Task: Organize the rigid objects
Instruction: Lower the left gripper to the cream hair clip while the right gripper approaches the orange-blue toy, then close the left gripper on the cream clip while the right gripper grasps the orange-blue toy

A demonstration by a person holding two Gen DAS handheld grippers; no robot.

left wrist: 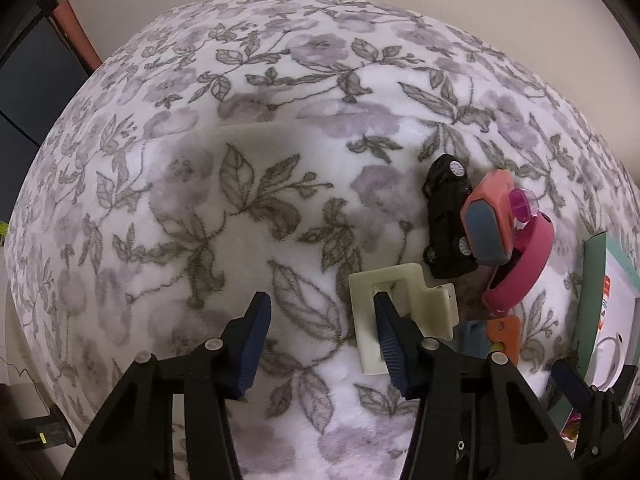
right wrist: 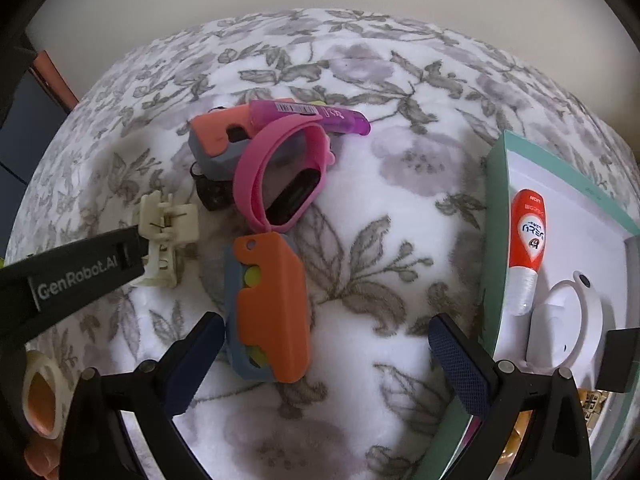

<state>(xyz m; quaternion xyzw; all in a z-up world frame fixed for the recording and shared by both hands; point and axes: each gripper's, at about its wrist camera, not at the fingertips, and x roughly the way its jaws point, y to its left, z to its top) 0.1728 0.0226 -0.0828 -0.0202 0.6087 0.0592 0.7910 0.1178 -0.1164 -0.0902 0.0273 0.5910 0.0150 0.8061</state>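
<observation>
My left gripper (left wrist: pixel 320 320) is open just above the floral blanket; its right finger (left wrist: pixel 390 332) lies over a cream plastic clip (left wrist: pixel 400 304), also in the right wrist view (right wrist: pixel 168 236). Beyond it lie a black toy car (left wrist: pixel 448 220), a coral-and-grey block (left wrist: pixel 488 216), a purple tube (right wrist: pixel 308 118) and a pink wristband (right wrist: pixel 280 172). My right gripper (right wrist: pixel 324 356) is open, with an orange-and-blue block (right wrist: pixel 272 304) between its fingers near the left one.
A teal-edged white box (right wrist: pixel 496 240) at the right holds an orange-and-white tube (right wrist: pixel 526 248) and a white ring-shaped device (right wrist: pixel 572 320). The left gripper's black arm (right wrist: pixel 72 268) crosses the left side of the right wrist view. The blanket (left wrist: pixel 240 200) spreads leftward.
</observation>
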